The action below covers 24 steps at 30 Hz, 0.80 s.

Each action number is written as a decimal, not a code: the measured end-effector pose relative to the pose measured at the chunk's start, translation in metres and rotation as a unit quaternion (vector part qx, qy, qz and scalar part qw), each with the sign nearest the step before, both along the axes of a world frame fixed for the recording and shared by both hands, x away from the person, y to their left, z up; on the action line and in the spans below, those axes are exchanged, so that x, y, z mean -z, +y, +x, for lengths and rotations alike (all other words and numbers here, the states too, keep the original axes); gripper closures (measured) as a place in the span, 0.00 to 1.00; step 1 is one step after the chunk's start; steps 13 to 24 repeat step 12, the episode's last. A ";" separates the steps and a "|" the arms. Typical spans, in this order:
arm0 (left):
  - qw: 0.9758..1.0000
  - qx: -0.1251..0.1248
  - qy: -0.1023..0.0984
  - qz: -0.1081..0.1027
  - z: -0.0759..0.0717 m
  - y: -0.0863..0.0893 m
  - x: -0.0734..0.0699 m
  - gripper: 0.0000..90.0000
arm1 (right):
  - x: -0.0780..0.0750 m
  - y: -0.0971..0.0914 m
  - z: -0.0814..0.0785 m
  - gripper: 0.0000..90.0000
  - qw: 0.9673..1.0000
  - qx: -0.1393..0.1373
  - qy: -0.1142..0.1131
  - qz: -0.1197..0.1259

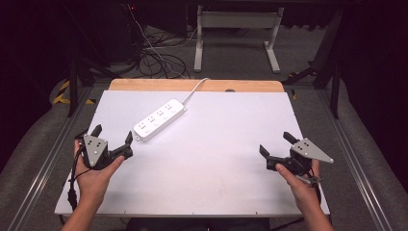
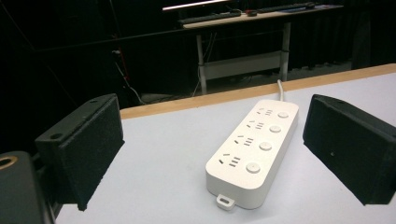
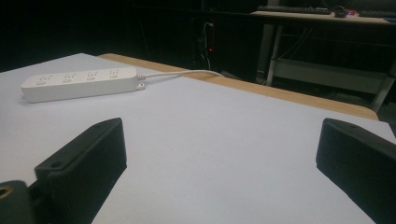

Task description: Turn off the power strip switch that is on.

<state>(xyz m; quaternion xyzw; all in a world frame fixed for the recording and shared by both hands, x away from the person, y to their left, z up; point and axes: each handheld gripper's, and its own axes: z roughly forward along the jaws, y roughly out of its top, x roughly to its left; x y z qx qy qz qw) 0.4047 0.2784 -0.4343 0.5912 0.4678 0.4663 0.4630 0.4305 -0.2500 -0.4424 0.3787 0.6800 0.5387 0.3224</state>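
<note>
While nothing stands between them, the flat white-topped table with a wooden far edge (image 1: 202,168) carries a long white four-socket power strip (image 1: 159,120) left of centre, its white cable (image 1: 195,88) running off that far edge and dropping from sight. Nearer than the strip, the left gripper (image 1: 113,136) and, well to its right, the right gripper (image 1: 276,145) have jaws spread apart, empty.

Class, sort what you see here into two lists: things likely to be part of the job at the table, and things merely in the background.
Likely part of the job:
white power strip with its cord
left hand-held gripper, open
right hand-held gripper, open
white table

Background only:
cables on the floor
desk frame behind the table
</note>
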 end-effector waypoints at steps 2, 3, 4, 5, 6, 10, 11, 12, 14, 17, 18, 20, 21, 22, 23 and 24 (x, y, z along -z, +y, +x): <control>1.000 0.000 0.000 0.000 0.000 0.000 0.000 0.06 | 0.000 0.000 0.000 0.03 1.000 -0.001 0.000 0.000; 1.000 0.000 0.000 0.000 0.000 0.000 0.000 0.06 | 0.000 0.000 0.000 0.03 1.000 -0.001 0.000 0.000; 1.000 0.001 0.000 0.000 0.000 0.000 0.000 0.06 | 0.000 0.000 0.000 0.03 1.000 -0.001 -0.001 0.000; 1.000 0.000 0.000 0.001 0.001 0.000 0.000 0.06 | 0.000 0.000 0.000 0.03 1.000 -0.001 -0.002 -0.001; 1.000 0.000 0.001 0.001 0.001 0.000 0.001 0.06 | 0.000 0.000 0.000 0.03 1.000 -0.001 -0.002 -0.001; 1.000 -0.001 0.001 0.000 0.001 0.000 0.001 0.06 | 0.000 -0.001 0.000 0.03 1.000 0.000 -0.001 -0.002; 1.000 -0.002 0.002 0.001 0.001 0.000 0.001 0.06 | 0.000 -0.001 0.000 0.03 1.000 0.000 0.000 -0.001; 1.000 -0.003 0.002 0.002 0.001 0.000 0.001 0.06 | 0.000 0.000 0.001 0.03 1.000 0.001 0.000 0.000; 1.000 -0.003 0.002 0.002 0.001 0.000 0.001 0.06 | 0.000 0.000 0.001 0.03 1.000 0.001 0.000 0.000; 1.000 -0.003 0.002 0.002 0.001 0.000 0.001 0.06 | 0.000 0.000 0.001 0.03 1.000 0.001 0.000 0.000; 1.000 -0.003 0.002 0.002 0.001 0.000 0.001 0.06 | 0.000 0.000 0.001 0.03 1.000 0.001 0.000 0.000; 1.000 -0.003 0.002 0.002 0.001 0.000 0.001 0.06 | 0.000 0.000 0.001 0.03 1.000 0.001 0.000 0.000; 1.000 -0.003 0.002 0.002 0.001 0.000 0.001 0.06 | 0.000 0.000 0.001 0.03 1.000 0.001 0.000 0.000; 1.000 -0.003 0.002 0.002 0.001 0.000 0.001 0.06 | 0.000 0.000 0.001 0.03 1.000 0.001 0.000 0.000; 1.000 -0.003 0.002 0.002 0.001 0.000 0.001 0.06 | 0.000 0.000 0.001 0.03 1.000 0.001 0.000 0.000; 1.000 -0.003 0.002 0.002 0.001 0.000 0.001 0.06 | 0.000 0.000 0.001 0.03 1.000 0.001 0.000 0.000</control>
